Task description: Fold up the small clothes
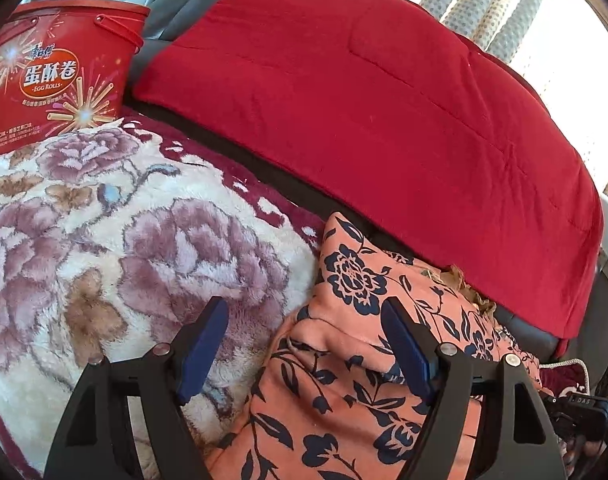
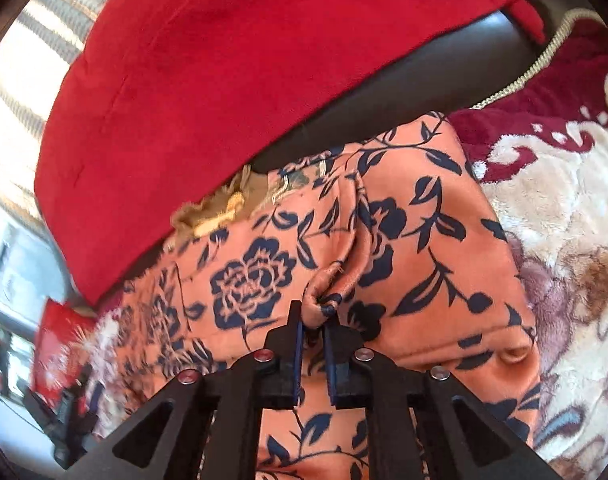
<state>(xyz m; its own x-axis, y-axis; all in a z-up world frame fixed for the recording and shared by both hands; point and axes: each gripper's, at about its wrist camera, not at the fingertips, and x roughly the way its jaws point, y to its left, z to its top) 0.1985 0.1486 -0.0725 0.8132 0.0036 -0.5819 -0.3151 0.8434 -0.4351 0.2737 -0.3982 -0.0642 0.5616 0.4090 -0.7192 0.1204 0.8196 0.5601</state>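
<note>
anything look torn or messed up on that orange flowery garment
Yes. The orange garment has a frayed, ragged tan patch at its far edge beside the red blanket, which looks like torn lining. The bunched pleat is only where the right gripper pinches it.

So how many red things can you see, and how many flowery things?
Red things: 2, the red blanket and the red egg roll box
Flowery things: 2, the orange flowery cloth pinched in the right claw, and the fluffy cream blanket with roses
Total: 4
</note>
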